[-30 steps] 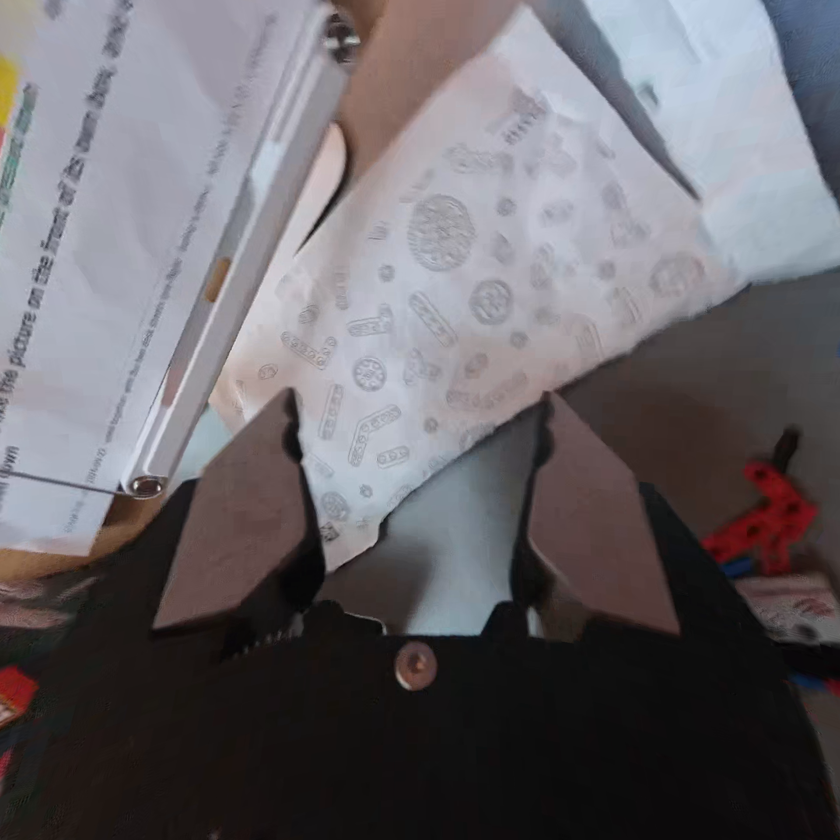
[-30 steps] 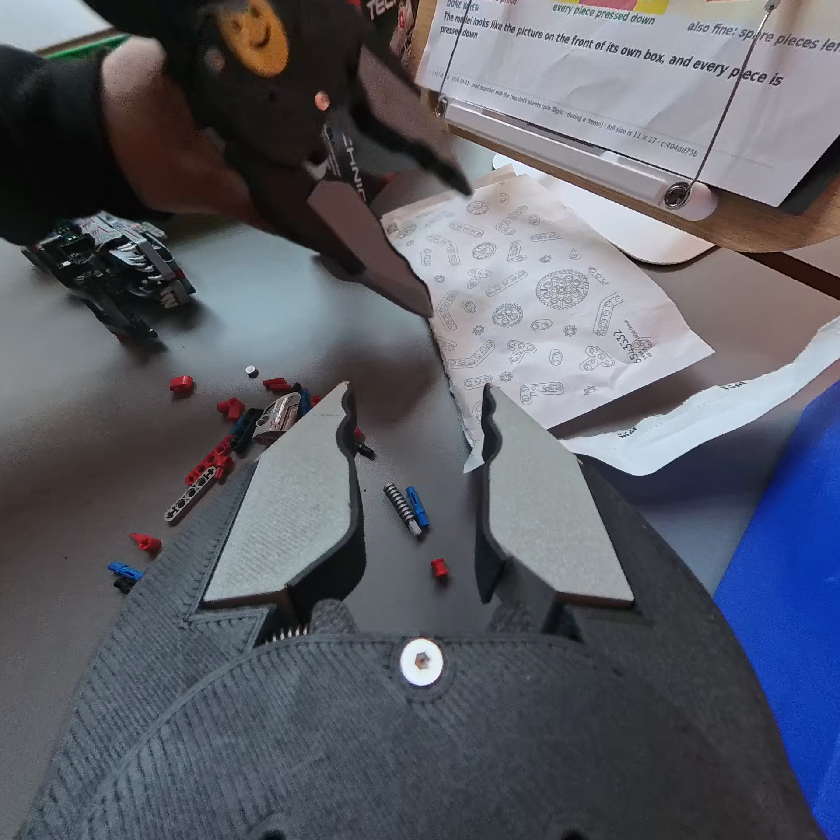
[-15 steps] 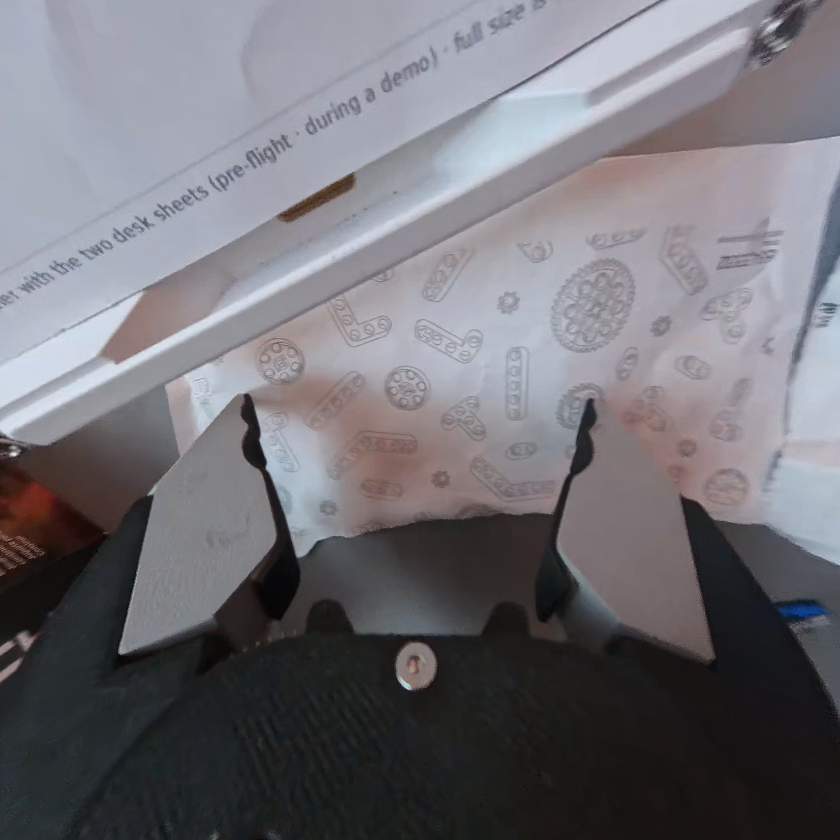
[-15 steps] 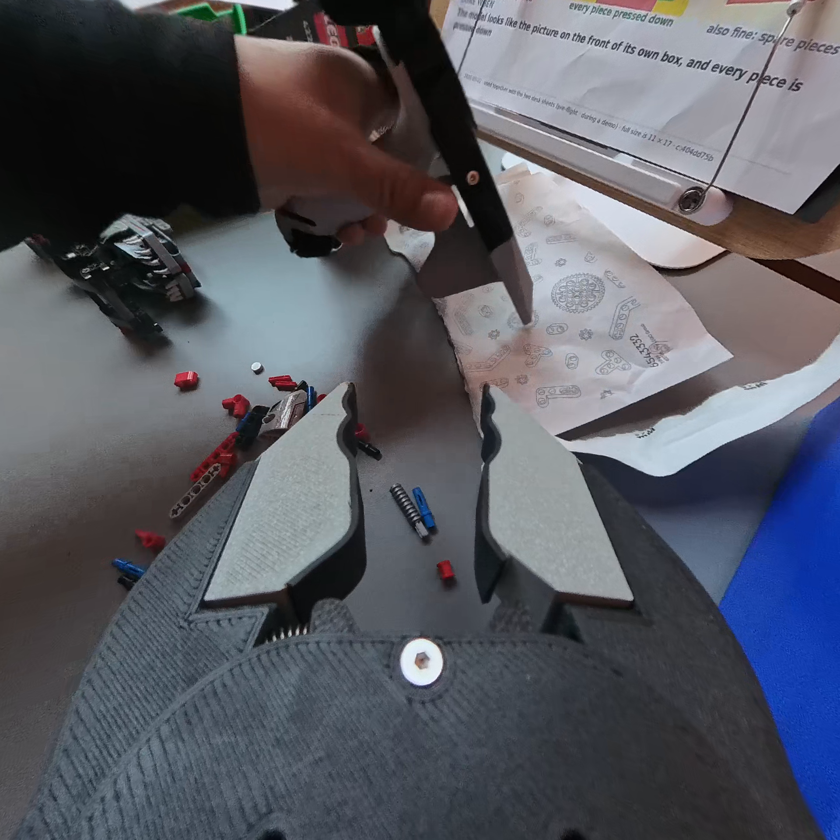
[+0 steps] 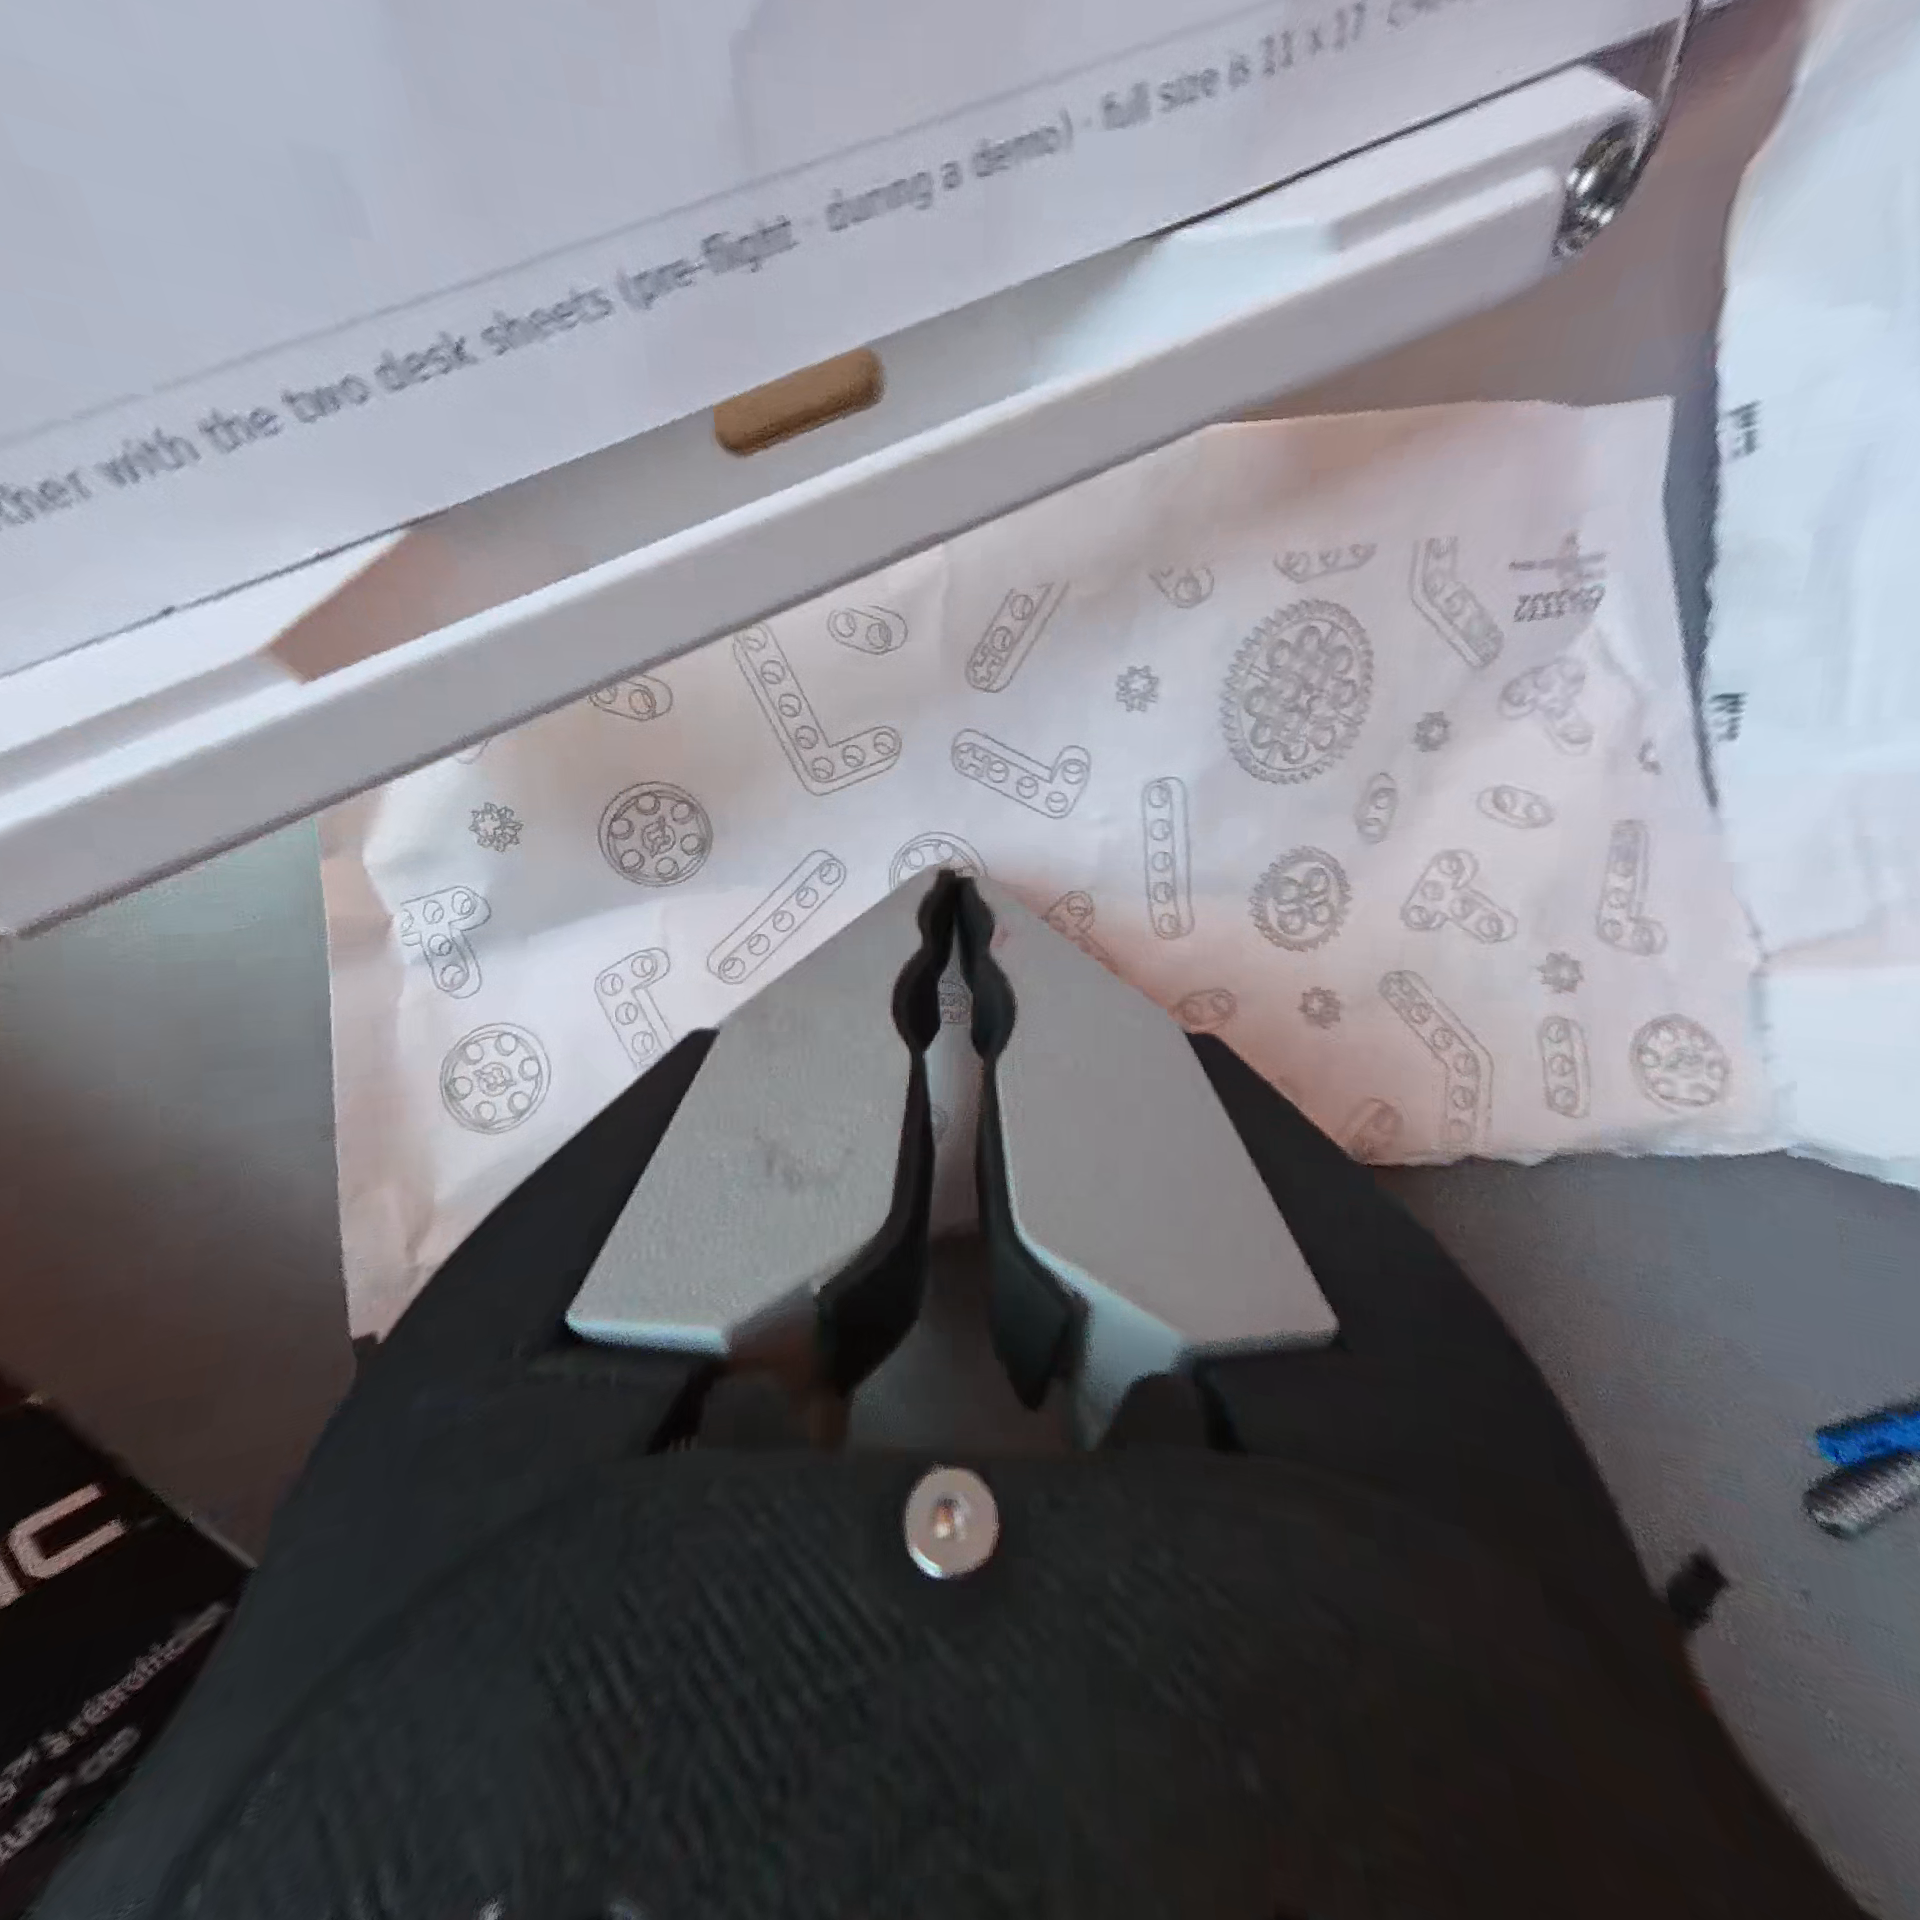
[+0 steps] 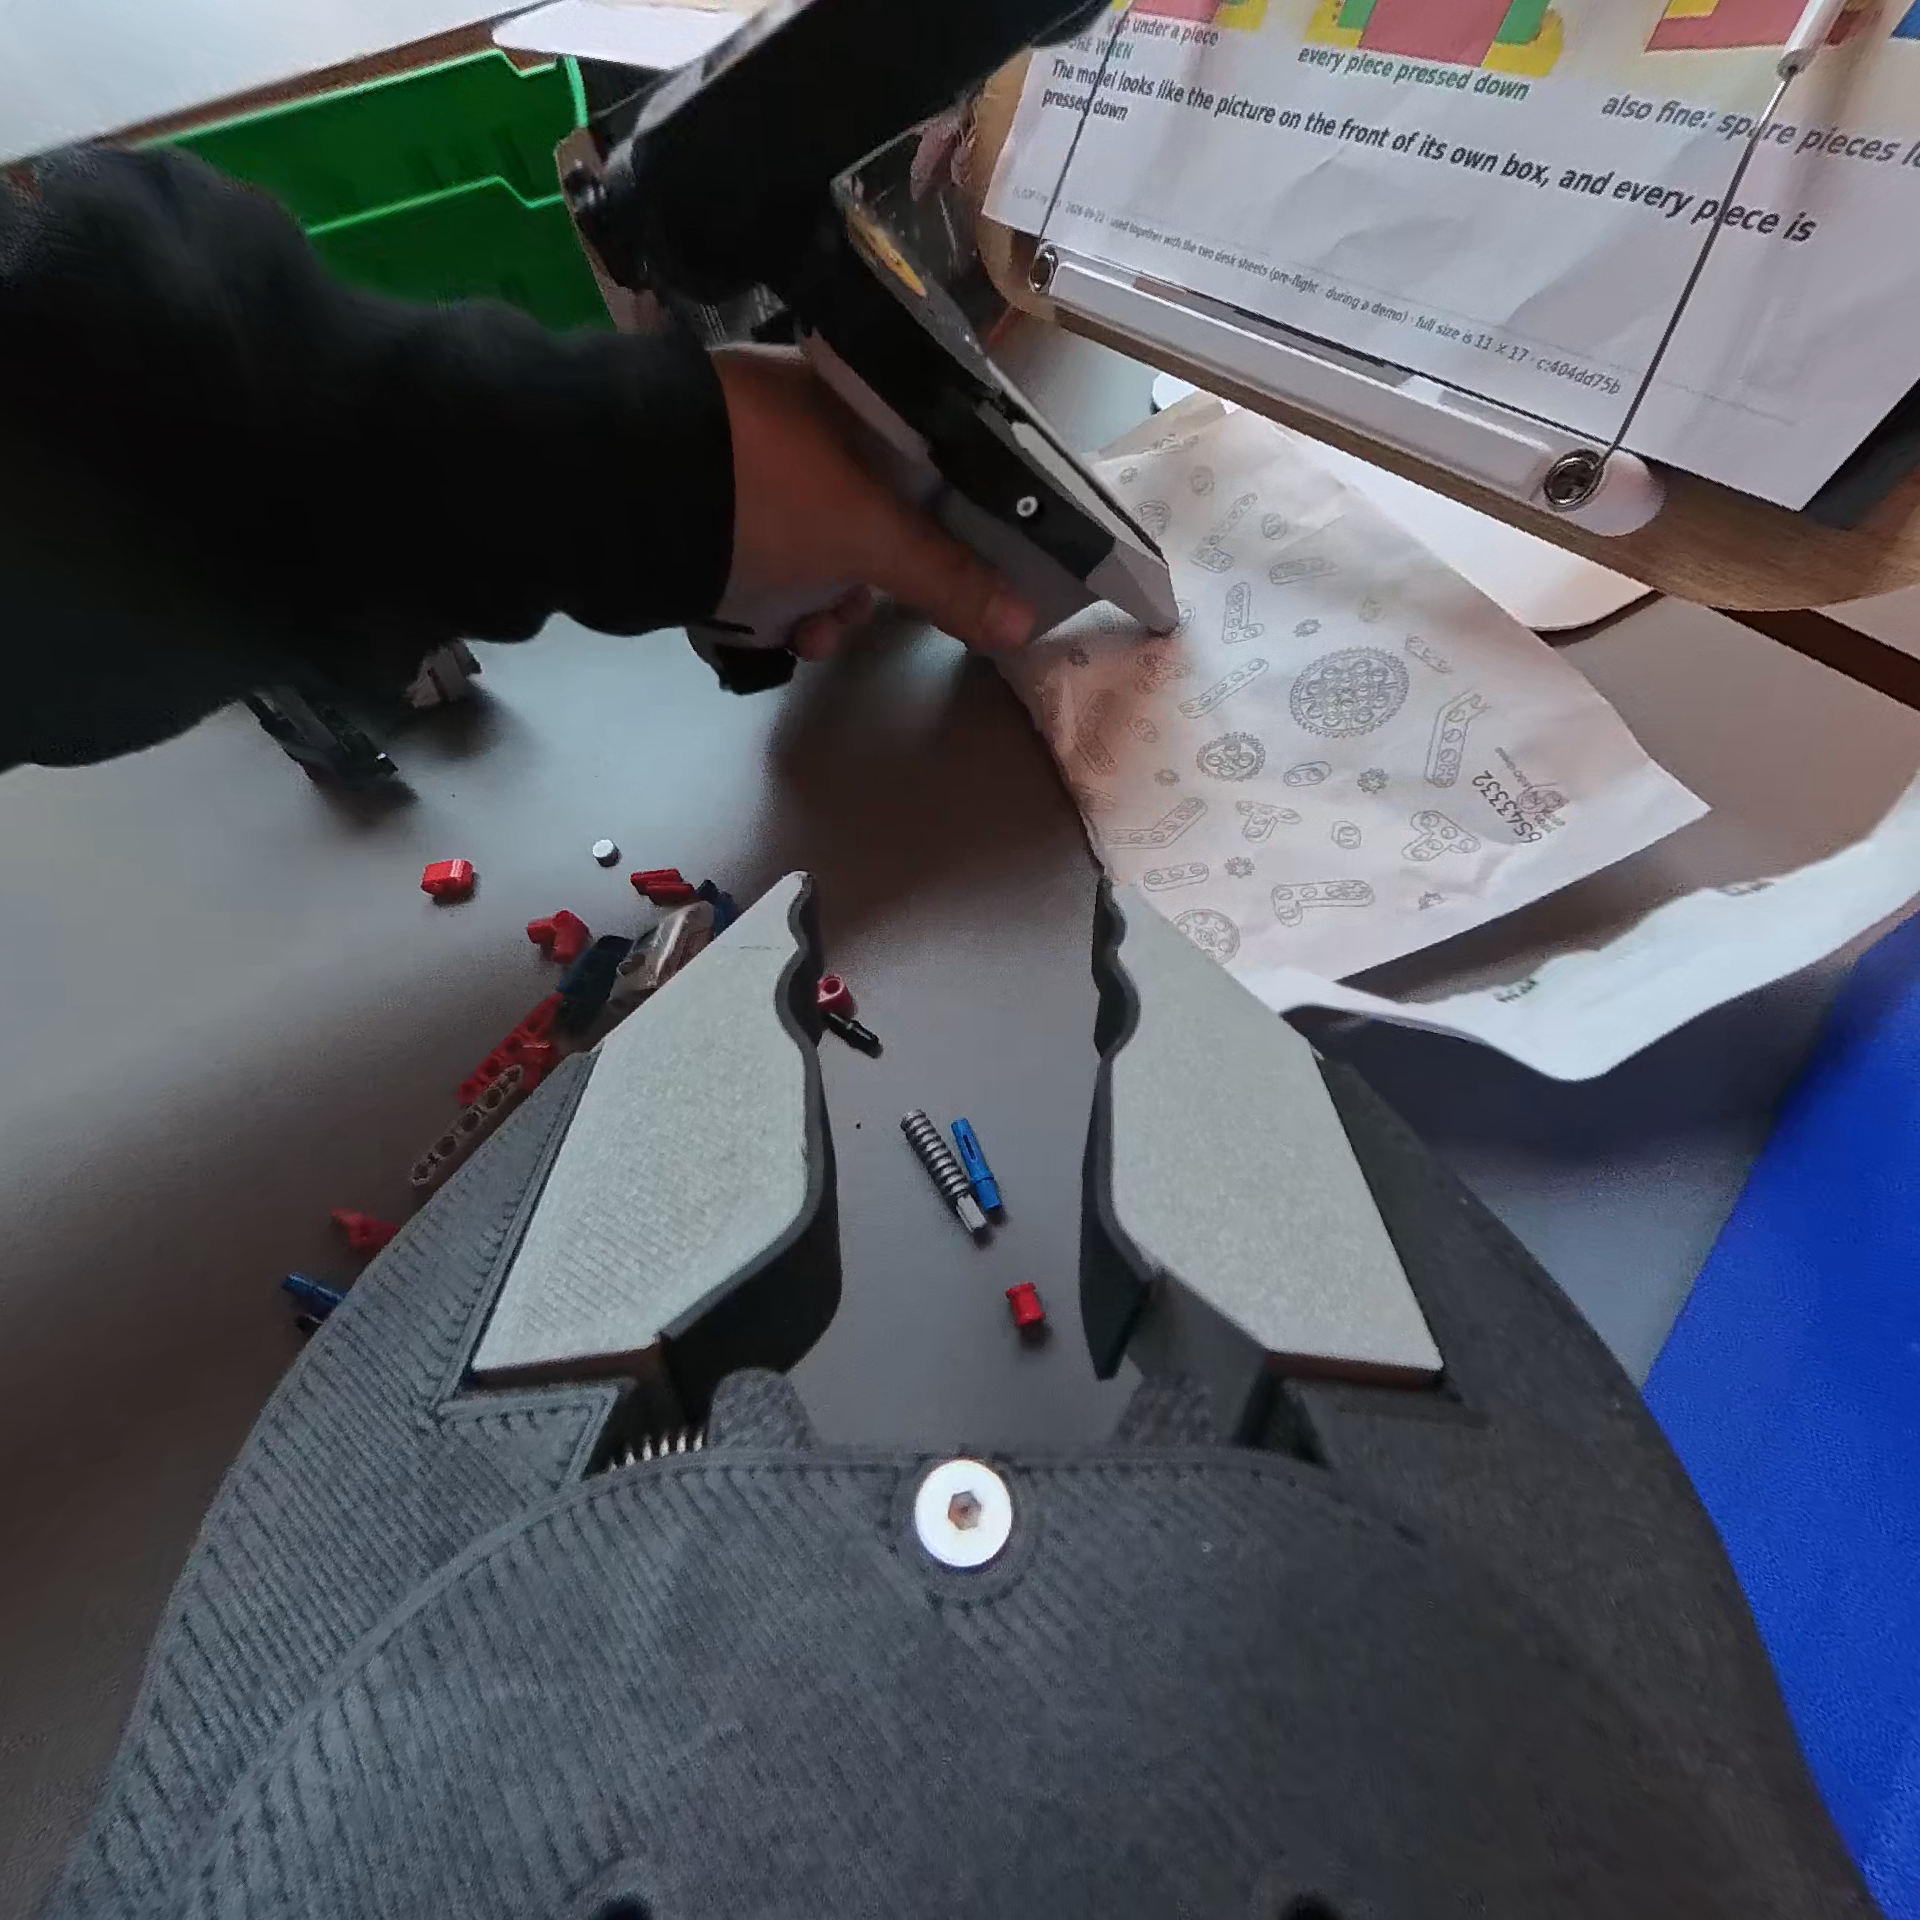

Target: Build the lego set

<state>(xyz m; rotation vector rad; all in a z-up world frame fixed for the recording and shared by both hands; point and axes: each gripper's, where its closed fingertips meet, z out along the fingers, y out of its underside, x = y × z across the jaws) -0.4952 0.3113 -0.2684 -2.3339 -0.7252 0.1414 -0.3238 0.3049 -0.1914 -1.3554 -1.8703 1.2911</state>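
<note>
L gripper [image 5: 951,894] is sitting w/ its jaws pressed together, tips down on the printed paper bag [image 5: 1195,831] just below the sheet stand [image 5: 935,488]; can't tell if it's pinching the paper or just touching it. R gripper [image 6: 951,914] is hovering w/ jaws spread and empty over loose pieces [image 6: 582,997] on the table [image 6: 260,987], incl. a spring [image 6: 940,1169] and blue pin [image 6: 977,1162]. The partly built model [image 6: 332,727] is lying half hidden behind the sleeve, so the build is looking well short of done, w/ many parts left to fit.

Paper bag [image 6: 1340,727] lies under the stand [image 6: 1351,384] — loose pieces [image 6: 582,966] to its left.
</note>
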